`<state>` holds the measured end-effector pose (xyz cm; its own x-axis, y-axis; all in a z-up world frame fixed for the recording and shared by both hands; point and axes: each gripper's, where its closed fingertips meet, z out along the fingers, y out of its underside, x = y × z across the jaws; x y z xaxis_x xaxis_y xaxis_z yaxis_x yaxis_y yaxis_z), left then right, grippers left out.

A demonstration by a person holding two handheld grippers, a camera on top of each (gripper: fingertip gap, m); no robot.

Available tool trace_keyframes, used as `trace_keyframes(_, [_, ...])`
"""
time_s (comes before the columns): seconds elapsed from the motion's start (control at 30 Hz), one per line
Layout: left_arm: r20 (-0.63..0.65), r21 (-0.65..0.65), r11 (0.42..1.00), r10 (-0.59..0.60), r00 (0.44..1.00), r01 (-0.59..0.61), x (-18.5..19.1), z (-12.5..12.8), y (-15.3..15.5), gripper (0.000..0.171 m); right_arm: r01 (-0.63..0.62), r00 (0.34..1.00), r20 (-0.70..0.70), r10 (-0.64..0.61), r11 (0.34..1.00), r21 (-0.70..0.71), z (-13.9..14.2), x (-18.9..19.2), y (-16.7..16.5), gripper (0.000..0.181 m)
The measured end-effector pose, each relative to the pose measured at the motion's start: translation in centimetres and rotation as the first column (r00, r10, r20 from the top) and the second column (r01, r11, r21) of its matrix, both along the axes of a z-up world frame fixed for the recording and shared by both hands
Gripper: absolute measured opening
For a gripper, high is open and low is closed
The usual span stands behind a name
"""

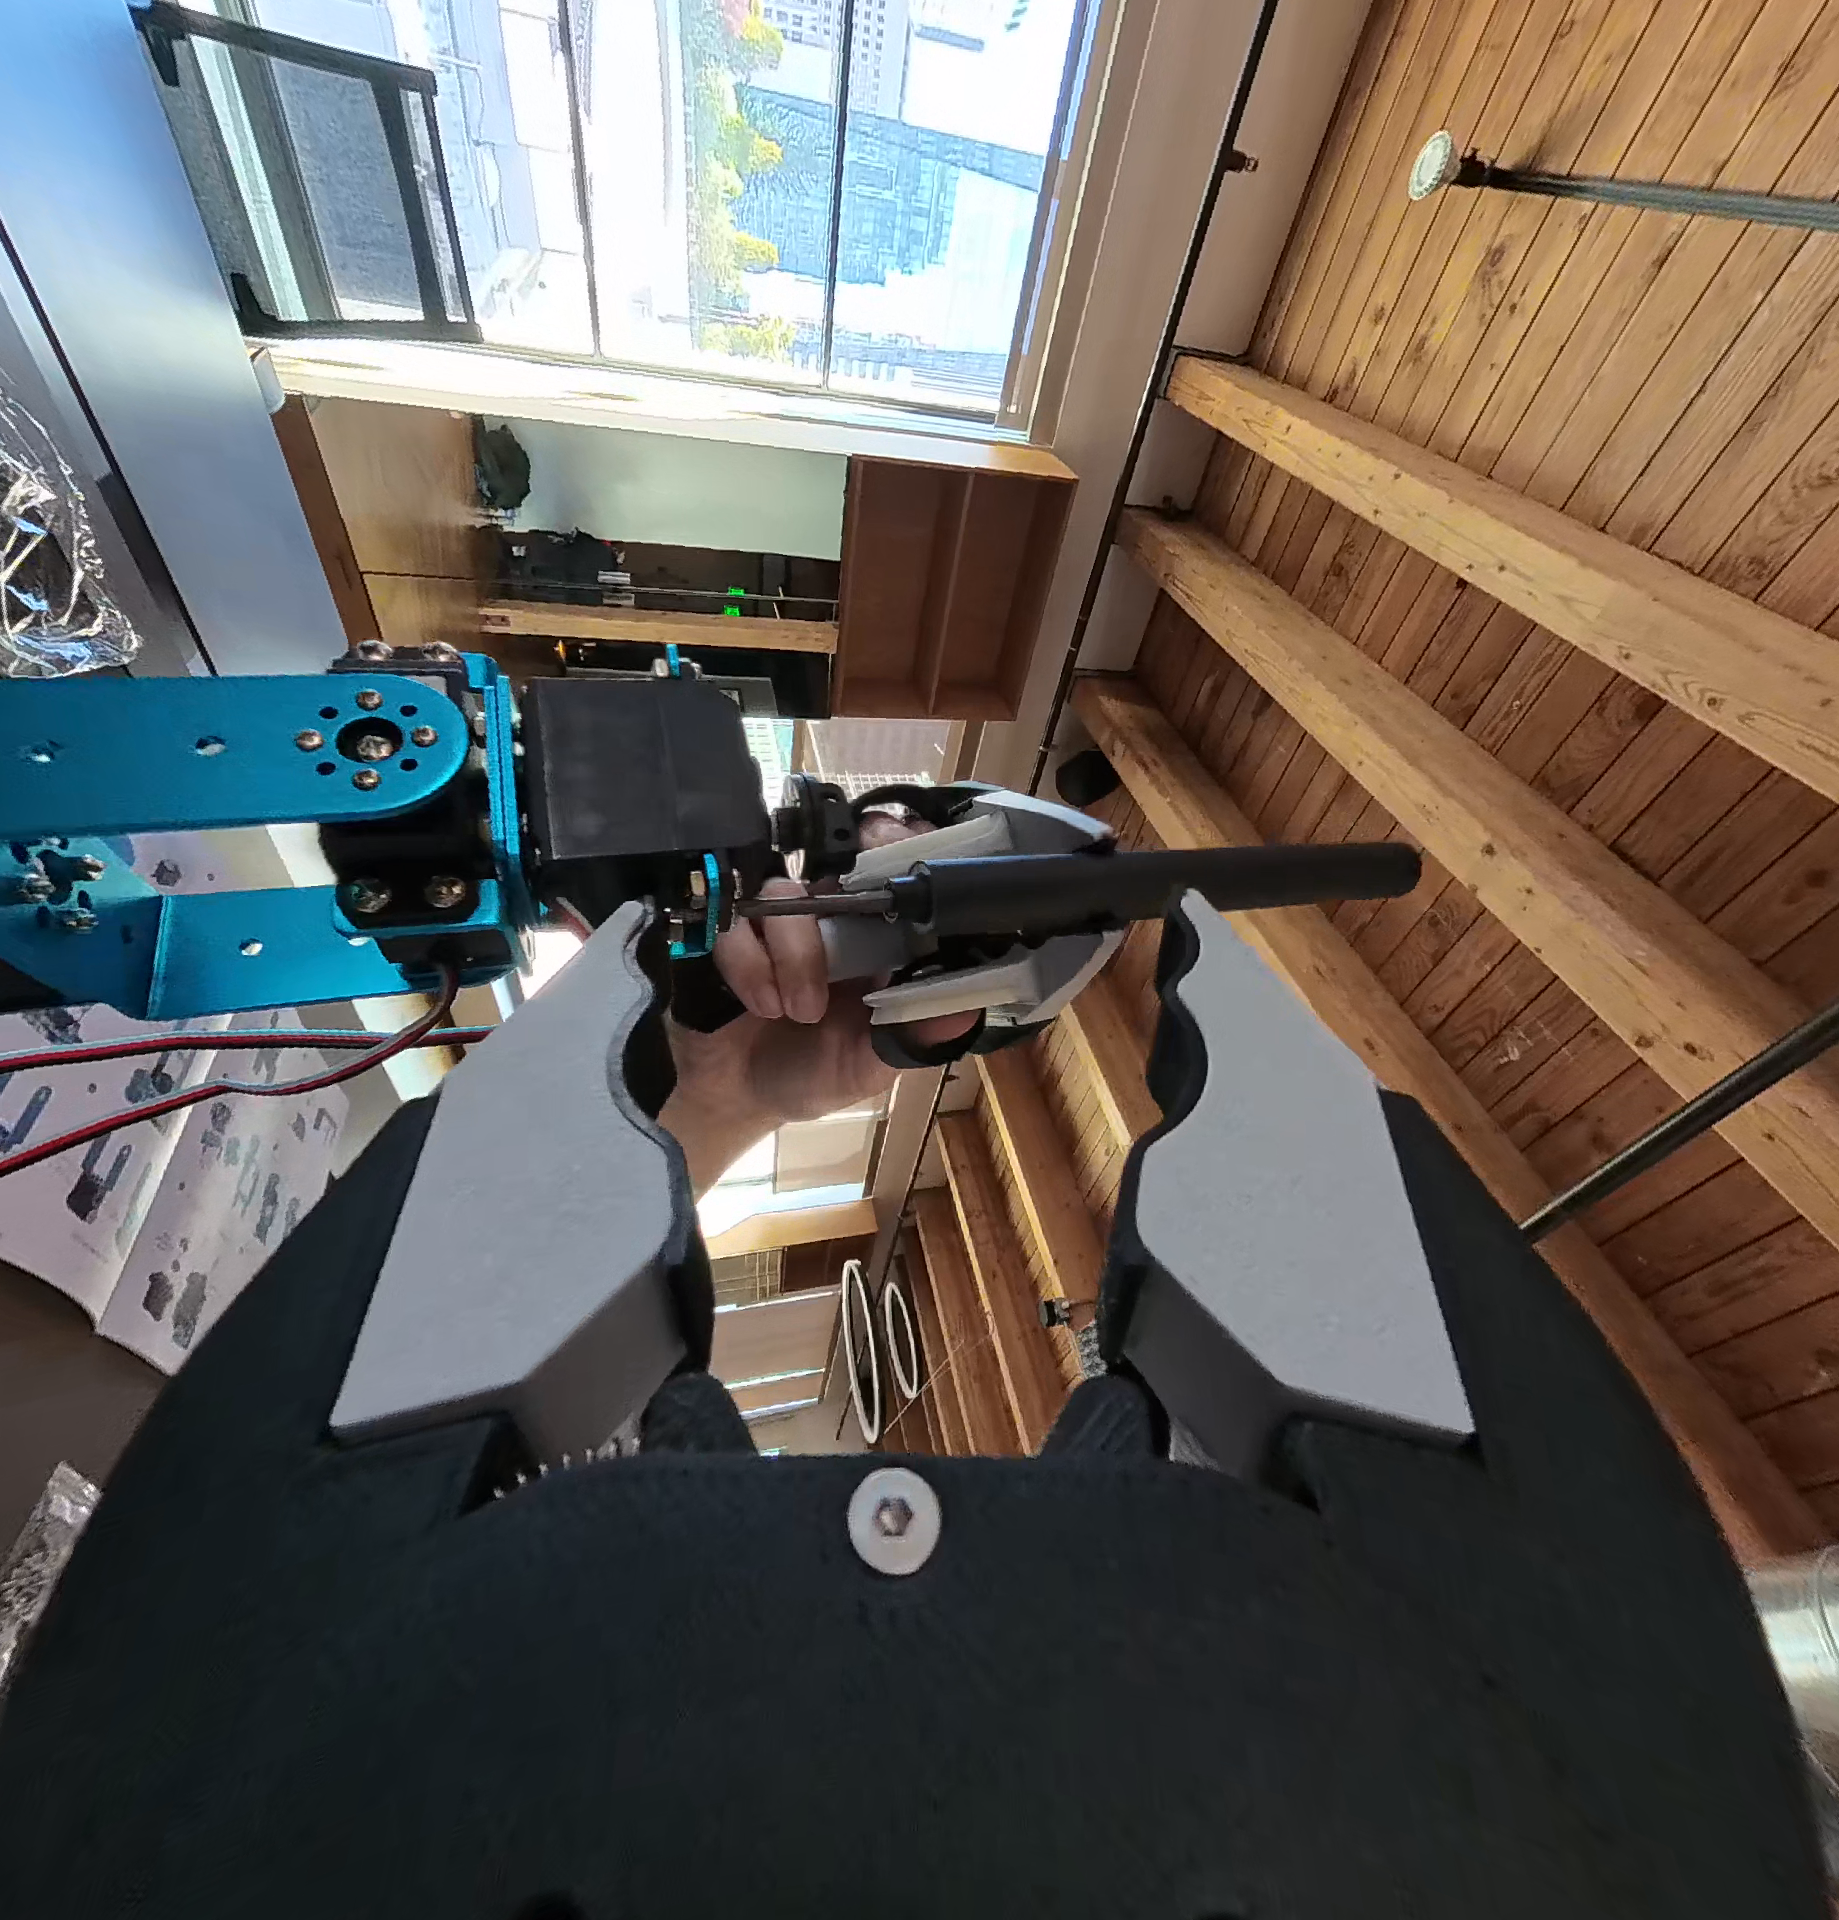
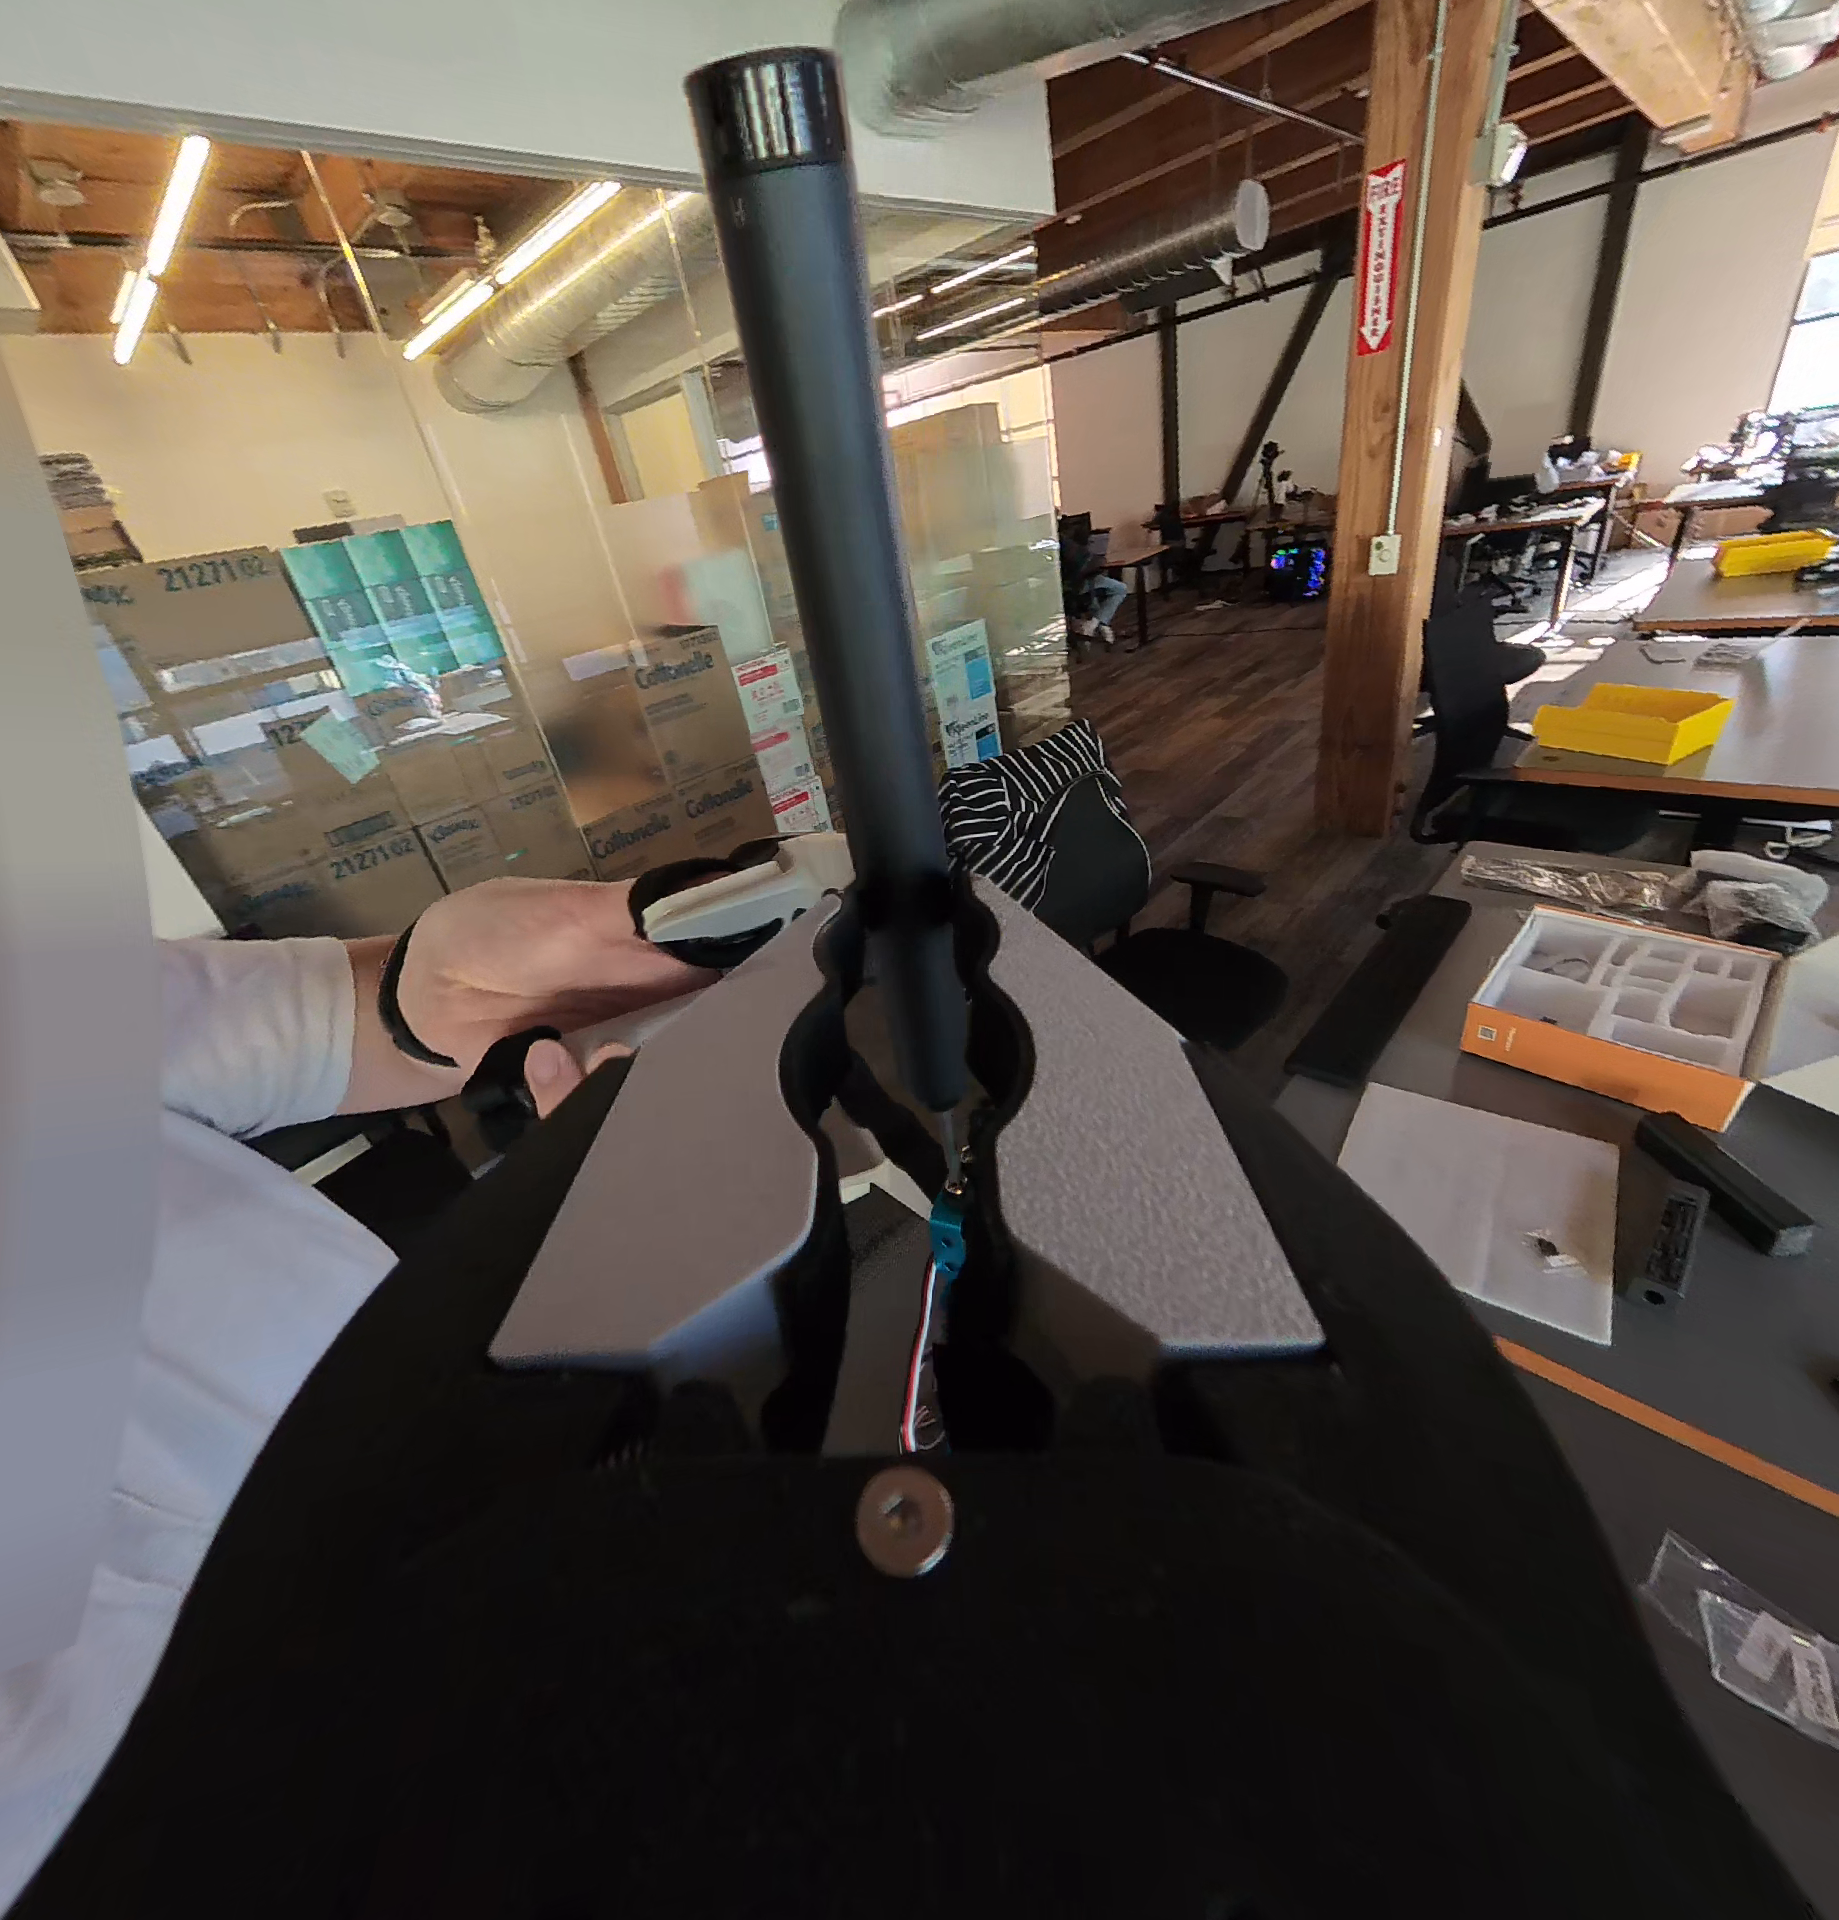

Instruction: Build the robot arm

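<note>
The left tongs (image 1: 910,925) stand spread and empty, just beside the blue servo bracket (image 1: 219,831). The right tongs (image 2: 910,914) clamp a black screwdriver (image 2: 842,582), its tip on the bracket's screw above the counter (image 2: 1725,1382).

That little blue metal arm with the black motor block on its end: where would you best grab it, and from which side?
Judging by its shape, grip the flat blue arm behind the black motor block, closing across its two parallel faces, coming from the side away from the screwdriver. The motor end is crowded by the tool tip, and red and black wires hang below.
</note>
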<state>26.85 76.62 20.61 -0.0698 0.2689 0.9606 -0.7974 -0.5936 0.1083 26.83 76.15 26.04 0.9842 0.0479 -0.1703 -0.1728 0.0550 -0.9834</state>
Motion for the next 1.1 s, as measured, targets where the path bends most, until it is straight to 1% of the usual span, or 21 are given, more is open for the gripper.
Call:
trace_keyframes(0.13, [-0.027,-0.026,1.0,-0.007,1.0,0.006,0.25,-0.03,0.14,0.092,-0.048,0.998,0.03,0.048,0.999,-0.005,0.01,-0.43,0.07,0.016])
trace_keyframes(0.27, [-0.037,-0.02,1.0,0.006,0.999,-0.007,0.3,0.12,0.18,0.095,-0.056,0.998,0.022,0.056,0.998,-0.007,0.0,-0.24,0.05,0.016])
trace_keyframes(0.43, [-0.018,0.018,0.999,0.029,0.999,-0.028,0.1,0.41,-0.01,0.099,-0.052,0.998,0.021,0.052,0.999,0.004,-0.03,-0.06,-0.24,0.016])
trace_keyframes(1.1, [-0.016,0.01,1.0,0.02,1.0,-0.02,0.14,0.15,0.09,0.096,-0.028,0.999,0.026,0.028,1.0,-0.011,-0.03,0.07,-0.15,0.016])
